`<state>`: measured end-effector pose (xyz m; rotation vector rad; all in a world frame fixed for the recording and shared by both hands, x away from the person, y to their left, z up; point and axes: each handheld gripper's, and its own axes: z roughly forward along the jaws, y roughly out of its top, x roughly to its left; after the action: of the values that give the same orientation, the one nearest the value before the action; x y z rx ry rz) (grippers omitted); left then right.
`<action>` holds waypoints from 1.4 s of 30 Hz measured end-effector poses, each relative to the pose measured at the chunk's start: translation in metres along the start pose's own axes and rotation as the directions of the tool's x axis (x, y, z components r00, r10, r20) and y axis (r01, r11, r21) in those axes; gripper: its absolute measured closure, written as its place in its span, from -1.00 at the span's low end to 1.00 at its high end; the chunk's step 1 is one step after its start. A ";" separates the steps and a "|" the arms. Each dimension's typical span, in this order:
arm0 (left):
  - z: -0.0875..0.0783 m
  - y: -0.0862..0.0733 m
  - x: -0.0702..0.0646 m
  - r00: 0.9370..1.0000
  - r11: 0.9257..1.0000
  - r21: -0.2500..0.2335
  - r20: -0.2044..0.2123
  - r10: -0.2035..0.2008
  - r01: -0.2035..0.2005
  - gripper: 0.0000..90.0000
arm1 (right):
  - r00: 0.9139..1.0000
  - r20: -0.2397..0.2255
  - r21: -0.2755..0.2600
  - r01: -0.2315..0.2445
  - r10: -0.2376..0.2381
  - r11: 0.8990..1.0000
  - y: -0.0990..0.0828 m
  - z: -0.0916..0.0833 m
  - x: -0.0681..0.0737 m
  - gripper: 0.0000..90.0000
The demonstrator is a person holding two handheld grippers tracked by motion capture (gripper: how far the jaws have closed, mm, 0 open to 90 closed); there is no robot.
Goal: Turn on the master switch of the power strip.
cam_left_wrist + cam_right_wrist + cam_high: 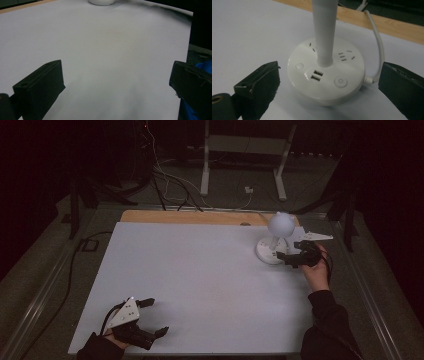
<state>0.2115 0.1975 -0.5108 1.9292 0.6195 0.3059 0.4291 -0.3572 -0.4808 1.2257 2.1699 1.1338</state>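
A white desk lamp stands at the back right of the white tabletop (200,270), with a round head (280,223) on a stem (324,30). Its round base (267,251) (327,85) carries sockets, two USB ports (317,75) and a power button (340,81). My right gripper (289,249) (329,72) is open just right of the base, one jaw on either side of it, neither touching. My left gripper (157,316) (116,67) rests open at the near left edge with bare tabletop between its jaws. The lamp base (101,2) shows far ahead of it.
The lamp's white cable (379,47) runs off the base over the wooden back edge (190,216). A white stand (242,150) and loose cables (165,180) are on the floor behind. Metal rails (45,285) flank the table. Something blue (203,65) lies past the table's side.
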 end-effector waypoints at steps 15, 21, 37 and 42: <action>0.000 0.000 0.000 1.000 1.000 -0.002 -0.001 -0.006 0.006 -1.00 | 0.997 0.076 0.007 -0.026 0.025 1.000 -0.009 0.012 -0.005 -0.31; 0.000 0.000 0.001 1.000 1.000 -0.001 -0.001 -0.006 0.006 -1.00 | 0.989 0.142 0.003 -0.035 0.035 0.999 -0.009 0.015 -0.004 0.09; 0.000 0.000 0.001 1.000 1.000 0.000 -0.002 -0.009 0.009 -1.00 | 0.992 0.122 -0.004 -0.010 0.011 1.000 -0.007 0.018 -0.003 0.99; 0.000 0.000 0.001 1.000 1.000 0.001 -0.001 -0.008 0.008 -1.00 | 0.994 0.107 0.014 -0.028 0.026 1.000 -0.008 0.021 -0.004 1.00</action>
<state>0.2122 0.1977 -0.5114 1.9268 0.6285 0.3016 0.4417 -0.3533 -0.4996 1.2958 2.0926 1.0398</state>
